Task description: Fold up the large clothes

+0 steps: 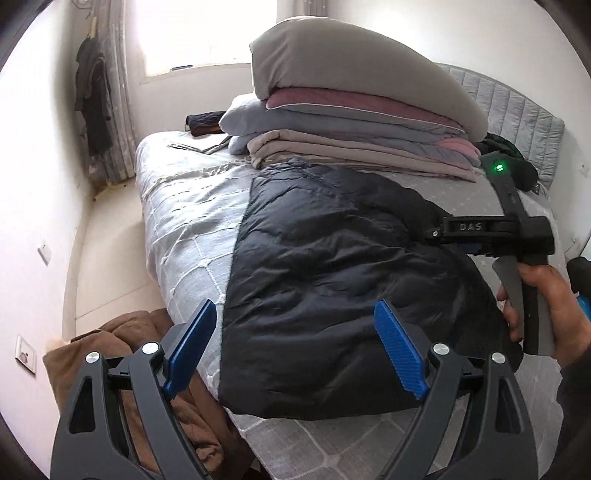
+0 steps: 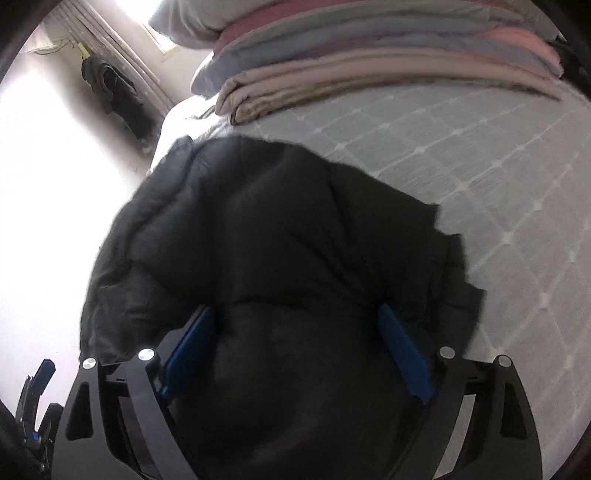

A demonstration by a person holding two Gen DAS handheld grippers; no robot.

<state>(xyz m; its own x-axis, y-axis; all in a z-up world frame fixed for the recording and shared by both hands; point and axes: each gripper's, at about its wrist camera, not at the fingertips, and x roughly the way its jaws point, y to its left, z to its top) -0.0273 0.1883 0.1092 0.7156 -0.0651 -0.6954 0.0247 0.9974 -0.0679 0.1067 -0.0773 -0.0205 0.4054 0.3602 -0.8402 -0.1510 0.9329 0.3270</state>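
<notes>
Dark navy puffy quilted jacket [image 1: 332, 266] lies lengthwise on the grey quilted bed [image 1: 184, 229]; right tongs [image 2: 295, 350] wide open, nearest, straddling it; left tongs [image 1: 295, 347] wide open, empty.

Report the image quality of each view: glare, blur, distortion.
Left wrist view: sharp; window blown out white; fisheye bends the bed edge. Right wrist view: soft and smeared across the dark jacket and folded bedding; left side washed out by glare.
</notes>
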